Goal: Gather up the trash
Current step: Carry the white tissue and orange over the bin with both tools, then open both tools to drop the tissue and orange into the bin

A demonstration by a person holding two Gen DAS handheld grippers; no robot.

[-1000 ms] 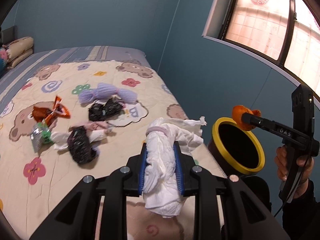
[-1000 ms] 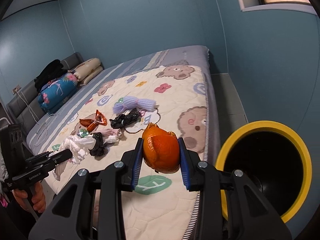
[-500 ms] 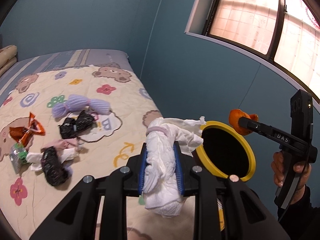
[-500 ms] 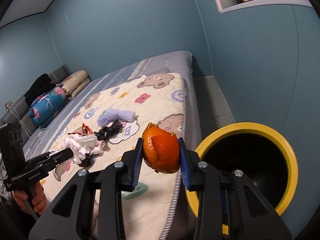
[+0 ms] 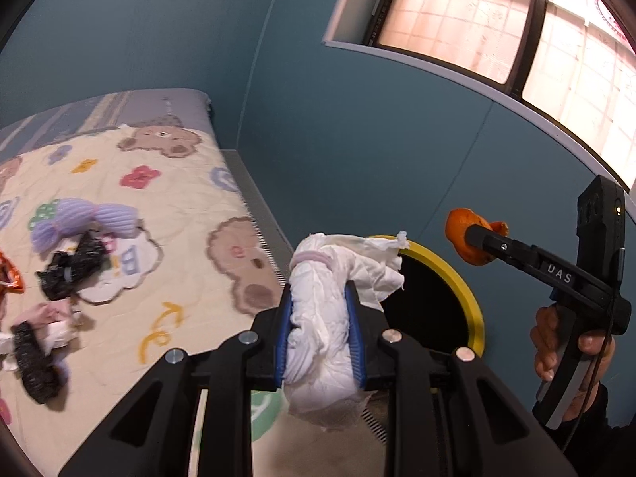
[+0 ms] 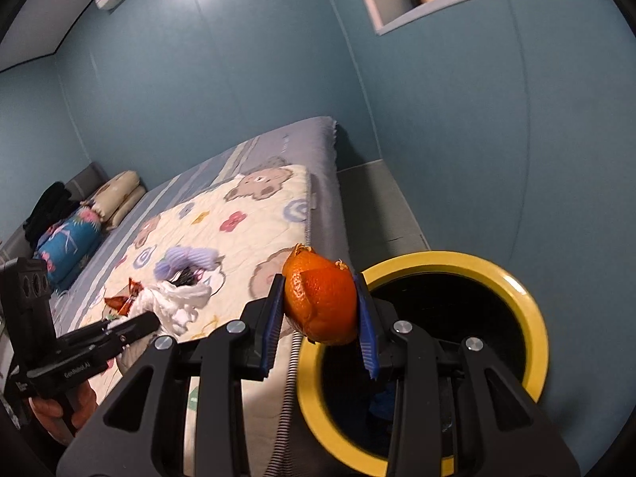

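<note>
White "DAS" lettering on right tool (image 5: 475,238) clamping orange peel (image 5: 463,234)

Bin rim (image 6: 528,310) is looking like glossy yellow plastic, inside matt black. Orange peel (image 6: 322,302), just above the bin's rim, is showing dimpled, slightly shiny skin w/ torn edges. Tissue wad (image 5: 322,326), at the bin's near-left edge, is looking like soft crumpled white paper, matt. Quilt (image 5: 183,206), left of the bin, is showing stitched matt cotton-like cloth w/ printed bears. Both gripper frames are looking like matt black plastic w/ ribbed blue pads (image 6: 367,334) & shiny metal screws.
</note>
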